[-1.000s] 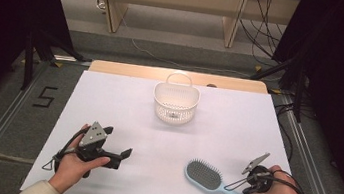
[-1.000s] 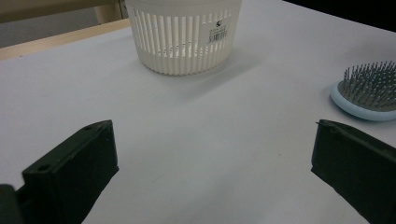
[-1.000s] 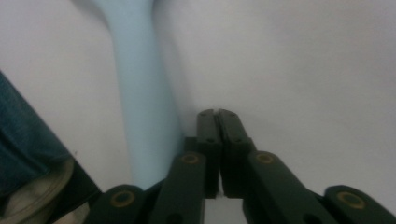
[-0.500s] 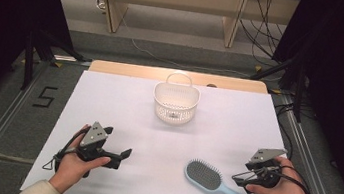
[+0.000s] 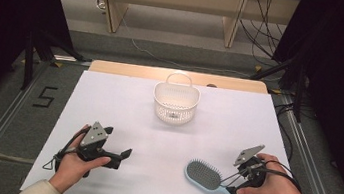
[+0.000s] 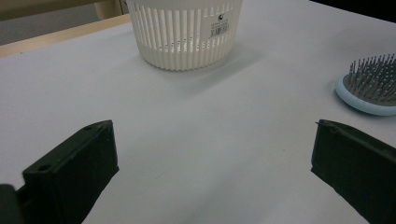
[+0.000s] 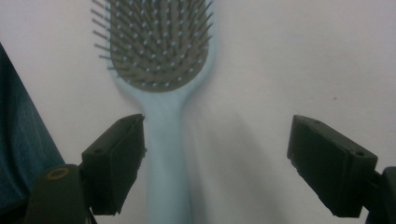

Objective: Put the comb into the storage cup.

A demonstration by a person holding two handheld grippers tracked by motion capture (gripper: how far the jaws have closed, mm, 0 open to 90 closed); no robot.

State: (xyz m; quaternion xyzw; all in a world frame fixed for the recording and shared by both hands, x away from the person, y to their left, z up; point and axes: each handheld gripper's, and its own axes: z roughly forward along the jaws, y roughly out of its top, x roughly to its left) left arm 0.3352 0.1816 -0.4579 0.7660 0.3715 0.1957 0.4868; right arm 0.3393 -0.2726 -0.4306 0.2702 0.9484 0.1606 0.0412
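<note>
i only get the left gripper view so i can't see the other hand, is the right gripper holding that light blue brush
Observer: No. In the right gripper view the right gripper is open, its fingers having just spread, and the light blue plastic hairbrush with grey bristles lies between them, its handle beside one finger.
Operator: is the brush flat on the table
Observer: Yes, the high view shows it lying bristles up on the white table, handle toward the person's right hand.
Operator: anything in the basket
Observer: The high view looks into the white slotted plastic basket with a loop handle; I make out no loose item, just a small dark mark low down, perhaps its label.
</note>
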